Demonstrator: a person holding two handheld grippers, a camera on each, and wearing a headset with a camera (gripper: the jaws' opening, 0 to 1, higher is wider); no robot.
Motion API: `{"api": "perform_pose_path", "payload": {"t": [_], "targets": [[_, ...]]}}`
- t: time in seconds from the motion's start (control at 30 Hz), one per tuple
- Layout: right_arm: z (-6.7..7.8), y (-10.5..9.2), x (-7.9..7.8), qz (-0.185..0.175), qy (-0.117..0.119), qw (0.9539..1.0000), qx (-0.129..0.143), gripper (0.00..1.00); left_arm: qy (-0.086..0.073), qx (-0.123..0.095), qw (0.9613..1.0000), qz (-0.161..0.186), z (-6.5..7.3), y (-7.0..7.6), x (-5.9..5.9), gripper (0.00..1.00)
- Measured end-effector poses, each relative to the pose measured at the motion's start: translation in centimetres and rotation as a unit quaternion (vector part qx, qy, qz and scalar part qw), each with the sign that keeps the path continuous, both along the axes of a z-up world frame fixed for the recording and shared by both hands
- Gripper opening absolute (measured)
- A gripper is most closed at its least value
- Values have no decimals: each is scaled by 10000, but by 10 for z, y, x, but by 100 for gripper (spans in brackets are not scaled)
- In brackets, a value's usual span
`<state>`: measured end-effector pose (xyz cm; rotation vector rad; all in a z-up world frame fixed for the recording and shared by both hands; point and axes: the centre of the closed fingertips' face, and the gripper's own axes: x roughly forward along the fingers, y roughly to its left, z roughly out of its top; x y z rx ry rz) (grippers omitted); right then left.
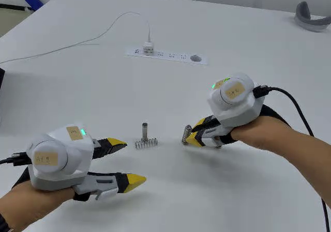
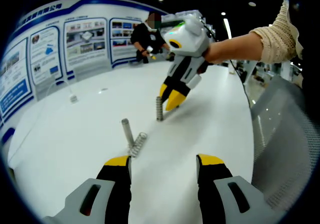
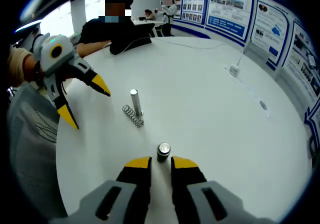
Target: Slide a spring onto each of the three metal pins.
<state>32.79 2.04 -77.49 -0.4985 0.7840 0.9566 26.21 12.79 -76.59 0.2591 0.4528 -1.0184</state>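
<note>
Spring [image 1: 186, 134]: on pin [image 3: 163, 151] at right tongs' [image 1: 193, 139] tips.
Right tongs: nearly together; grip unclear.
Left tongs [image 1: 130, 161]: spread wide, empty.

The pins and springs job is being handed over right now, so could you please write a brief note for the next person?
Left gripper: open, empty, pointing toward the bare pin.
Right gripper: jaws nearly together at the sprung pin; grip unclear.
A loose spring lies on the table at the bare pin's foot.
Done: one pin carries a spring.
Left: slide the loose spring onto the bare pin; two pins are in sight, so find the third.
</note>
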Motion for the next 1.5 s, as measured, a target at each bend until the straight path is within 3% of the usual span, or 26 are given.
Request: {"api": "perform_pose_path", "payload": {"t": [0.7,0.9,1.5], "targets": [[4,-3,-11,-48,-87,9999,69,18,-74,119,9999,7,0,-2,23,49],[5,-3,-15,-61,-107,9999,96,18,-72,209,9998,7,-5,-2,32,47],[7,-8,-27,-78,-141,9998,101,18,-71,434,9990,-38,-16,-7,45,38]]}}
